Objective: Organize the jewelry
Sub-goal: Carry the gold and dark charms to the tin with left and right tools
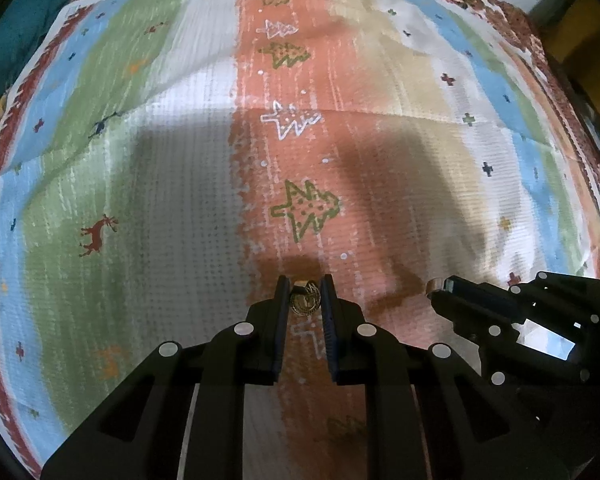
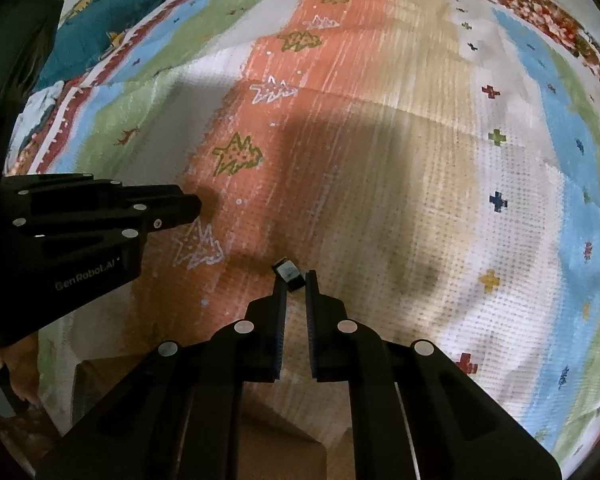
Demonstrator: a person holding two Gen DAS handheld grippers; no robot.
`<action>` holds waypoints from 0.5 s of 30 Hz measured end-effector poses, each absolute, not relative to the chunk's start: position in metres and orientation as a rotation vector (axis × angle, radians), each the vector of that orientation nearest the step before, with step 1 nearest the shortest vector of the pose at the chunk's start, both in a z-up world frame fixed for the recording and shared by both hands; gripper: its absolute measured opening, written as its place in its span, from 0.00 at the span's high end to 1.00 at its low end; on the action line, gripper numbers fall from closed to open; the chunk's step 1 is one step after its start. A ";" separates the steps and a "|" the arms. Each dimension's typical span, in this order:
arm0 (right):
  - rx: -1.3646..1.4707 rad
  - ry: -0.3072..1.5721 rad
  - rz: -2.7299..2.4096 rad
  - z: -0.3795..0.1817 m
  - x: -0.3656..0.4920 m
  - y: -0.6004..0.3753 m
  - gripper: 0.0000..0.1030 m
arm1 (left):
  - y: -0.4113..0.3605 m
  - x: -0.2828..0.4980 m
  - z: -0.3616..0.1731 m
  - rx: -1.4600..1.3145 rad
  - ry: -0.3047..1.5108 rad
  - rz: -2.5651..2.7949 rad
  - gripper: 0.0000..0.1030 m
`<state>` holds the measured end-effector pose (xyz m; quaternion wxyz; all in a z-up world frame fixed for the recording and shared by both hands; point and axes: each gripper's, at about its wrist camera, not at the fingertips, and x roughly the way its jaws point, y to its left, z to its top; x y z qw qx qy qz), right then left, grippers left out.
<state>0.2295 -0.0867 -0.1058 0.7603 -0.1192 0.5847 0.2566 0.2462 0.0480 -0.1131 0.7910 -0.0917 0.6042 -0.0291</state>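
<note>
Left hand-held gripper (image 1: 305,294) nearly closed, pads pressing from both sides on a small round gold-coloured metal jewelry piece with an openwork face (image 1: 305,301), held just above the striped, woven cloth with tree and reindeer motifs (image 1: 180,128). Directly under it, the orange stripe of that cloth, in shadow.

Right hand-held gripper (image 2: 296,280) closed to its narrowest, pinching at the fingertips a small dark rectangular piece with a shiny grey face (image 2: 287,273) (kind of jewelry not clear), tilted and sticking out past the tips. Seen also from the left wrist camera as a pale glint at the tips on the right side (image 1: 436,285), close above the cloth.

Both pointing steeply downward, near each other but apart, left one's black body filling the left edge of the right wrist view. Teal quilted fabric (image 2: 112,4) beyond the cloth's far-left border.
</note>
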 end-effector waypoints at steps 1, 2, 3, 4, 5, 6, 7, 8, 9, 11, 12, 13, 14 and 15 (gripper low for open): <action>-0.258 1.270 0.560 -0.104 0.229 -0.088 0.90 | 0.049 0.245 -0.112 -0.199 1.298 -0.063 0.85; -0.255 1.266 0.559 -0.102 0.229 -0.090 0.90 | 0.049 0.243 -0.110 -0.201 1.295 -0.063 0.85; -0.254 1.262 0.559 -0.101 0.228 -0.091 0.90 | 0.049 0.242 -0.109 -0.202 1.292 -0.063 0.85; -0.253 1.259 0.557 -0.099 0.228 -0.093 0.90 | 0.049 0.241 -0.107 -0.201 1.290 -0.064 0.85; -0.252 1.257 0.557 -0.098 0.227 -0.093 0.90 | 0.048 0.239 -0.106 -0.199 1.288 -0.066 0.85; -0.251 1.255 0.556 -0.097 0.226 -0.094 0.90 | 0.048 0.238 -0.105 -0.198 1.286 -0.068 0.85; -0.249 1.251 0.553 -0.096 0.226 -0.096 0.90 | 0.046 0.237 -0.103 -0.197 1.282 -0.071 0.85; -0.248 1.248 0.551 -0.095 0.226 -0.097 0.90 | 0.045 0.236 -0.102 -0.197 1.278 -0.072 0.85; -0.245 1.245 0.548 -0.094 0.226 -0.097 0.90 | 0.045 0.234 -0.099 -0.196 1.271 -0.074 0.85; -0.244 1.237 0.544 -0.091 0.224 -0.100 0.90 | 0.044 0.233 -0.095 -0.197 1.262 -0.077 0.85; -0.245 1.234 0.542 -0.091 0.222 -0.100 0.90 | 0.044 0.231 -0.093 -0.201 1.256 -0.079 0.85; -0.247 1.231 0.540 -0.090 0.221 -0.101 0.90 | 0.044 0.229 -0.091 -0.202 1.253 -0.081 0.85; -0.245 1.228 0.538 -0.089 0.220 -0.102 0.90 | 0.044 0.227 -0.089 -0.209 1.249 -0.087 0.85; -0.242 1.224 0.535 -0.087 0.218 -0.103 0.90 | 0.043 0.226 -0.088 -0.221 1.248 -0.093 0.85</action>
